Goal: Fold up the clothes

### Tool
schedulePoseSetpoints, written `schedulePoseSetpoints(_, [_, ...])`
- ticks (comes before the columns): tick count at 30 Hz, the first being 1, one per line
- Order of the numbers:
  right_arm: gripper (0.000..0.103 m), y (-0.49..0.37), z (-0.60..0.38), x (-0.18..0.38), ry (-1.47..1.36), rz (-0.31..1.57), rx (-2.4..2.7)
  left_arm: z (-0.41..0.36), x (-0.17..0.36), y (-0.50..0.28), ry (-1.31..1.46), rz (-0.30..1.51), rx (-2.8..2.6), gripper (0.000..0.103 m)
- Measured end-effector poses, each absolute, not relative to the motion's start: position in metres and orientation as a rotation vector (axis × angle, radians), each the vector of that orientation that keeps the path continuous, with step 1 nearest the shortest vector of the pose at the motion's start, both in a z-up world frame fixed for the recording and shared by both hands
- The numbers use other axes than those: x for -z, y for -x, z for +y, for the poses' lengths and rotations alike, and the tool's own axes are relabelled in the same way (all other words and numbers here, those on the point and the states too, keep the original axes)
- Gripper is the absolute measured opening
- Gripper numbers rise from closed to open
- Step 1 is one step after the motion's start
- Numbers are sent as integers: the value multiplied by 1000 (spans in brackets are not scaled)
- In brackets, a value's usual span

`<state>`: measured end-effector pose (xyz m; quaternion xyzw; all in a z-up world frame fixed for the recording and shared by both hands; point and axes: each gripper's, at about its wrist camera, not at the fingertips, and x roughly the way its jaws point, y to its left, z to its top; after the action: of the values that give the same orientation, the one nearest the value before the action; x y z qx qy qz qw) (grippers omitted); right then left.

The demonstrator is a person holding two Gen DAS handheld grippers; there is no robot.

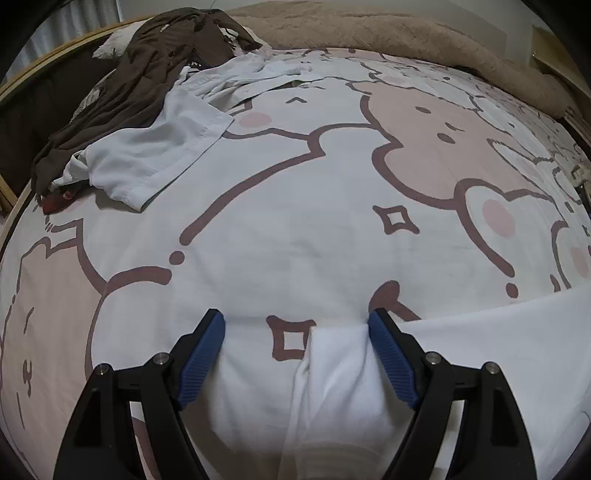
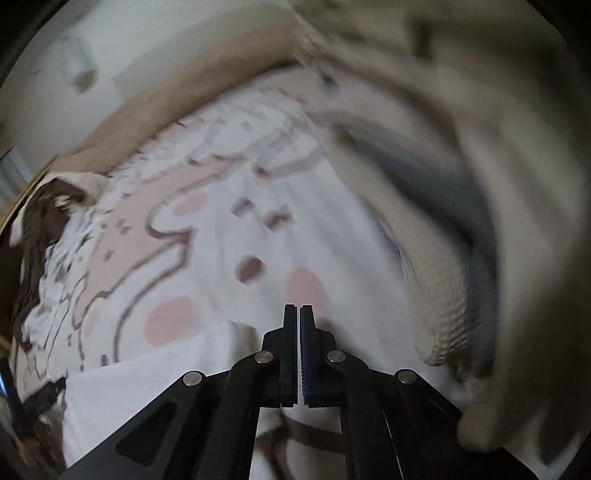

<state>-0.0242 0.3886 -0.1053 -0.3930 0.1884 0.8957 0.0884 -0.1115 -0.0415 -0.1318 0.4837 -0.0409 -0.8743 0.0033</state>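
A white garment (image 1: 480,350) lies flat on the bed at the lower right of the left wrist view. A narrow fold of it reaches in between my fingers. My left gripper (image 1: 295,325) stands open just over that fold, its blue pads (image 1: 388,350) apart and the right pad touching the cloth's edge. The right wrist view is smeared by motion. There my right gripper (image 2: 298,314) is shut, with nothing visible between its pads, above the white garment (image 2: 147,387).
The bed sheet (image 1: 295,221) carries a pink-and-brown bear print. A brown garment (image 1: 147,66) and a pale shirt (image 1: 159,147) are heaped at the far left. A beige blanket (image 1: 369,33) runs along the back and fills the right of the right wrist view (image 2: 443,258).
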Motion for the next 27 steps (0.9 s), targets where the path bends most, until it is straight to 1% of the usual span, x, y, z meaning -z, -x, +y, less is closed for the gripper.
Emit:
schedulePoseSetpoints(2, [2,22,369,90,1139,532,-2803,-41,132,111,-1500,-129,2733,81])
schedulePoseSetpoints(4, [2,27,343,88,1225,536,-2929,-39,132,111,-1478,-147,2723,82])
schedulePoseSetpoints(5, [2,32,329,95,1311,507,-2953,-38,132,111,-1469,-158,2719,83])
schedulePoseSetpoints(6, [2,39,313,103,1414,463,-2962,-38,132,111,-1454,-172,2713,84])
schedulePoseSetpoints(7, [2,43,303,114,1496,375,-2926,-37,132,110,-1440,-183,2707,84])
schedulePoseSetpoints(9, [1,47,302,137,1561,209,-2799,-40,129,109,-1403,-186,2687,84])
schedulePoseSetpoints(10, [0,46,310,140,1558,229,-2770,-44,127,109,-1375,-187,2668,83])
schedulePoseSetpoints(11, [0,44,320,139,1544,293,-2757,-50,124,108,-1347,-169,2650,82])
schedulePoseSetpoints(12, [0,39,331,133,1485,290,-2719,-55,121,107,-1330,-143,2638,81])
schedulePoseSetpoints(14, [0,27,348,117,1333,227,-2643,-65,113,104,-1286,-105,2621,75])
schedulePoseSetpoints(15, [0,21,354,109,1262,201,-2629,-67,107,101,-1267,-94,2637,75])
schedulePoseSetpoints(18, [0,3,365,92,1191,330,-2709,-60,89,84,-1254,-79,2798,75])
schedulePoseSetpoints(19, [0,1,360,91,1193,332,-2732,-55,84,80,-1250,-106,2838,75])
schedulePoseSetpoints(21, [0,0,344,92,1217,287,-2771,-38,76,66,-1228,-199,2933,75])
schedulePoseSetpoints(23, [0,0,327,92,1240,240,-2809,-23,75,61,-1258,-248,3000,75])
schedulePoseSetpoints(24, [0,-1,319,93,1252,216,-2827,-15,75,59,-1290,-266,3033,73])
schedulePoseSetpoints(25, [0,-1,311,93,1264,192,-2846,-9,78,60,-1342,-259,3054,66])
schedulePoseSetpoints(26, [0,-1,303,94,1276,167,-2864,-3,81,62,-1404,-237,3070,57])
schedulePoseSetpoints(27, [0,-2,294,94,1287,142,-2882,2,85,65,-1466,-208,3076,52])
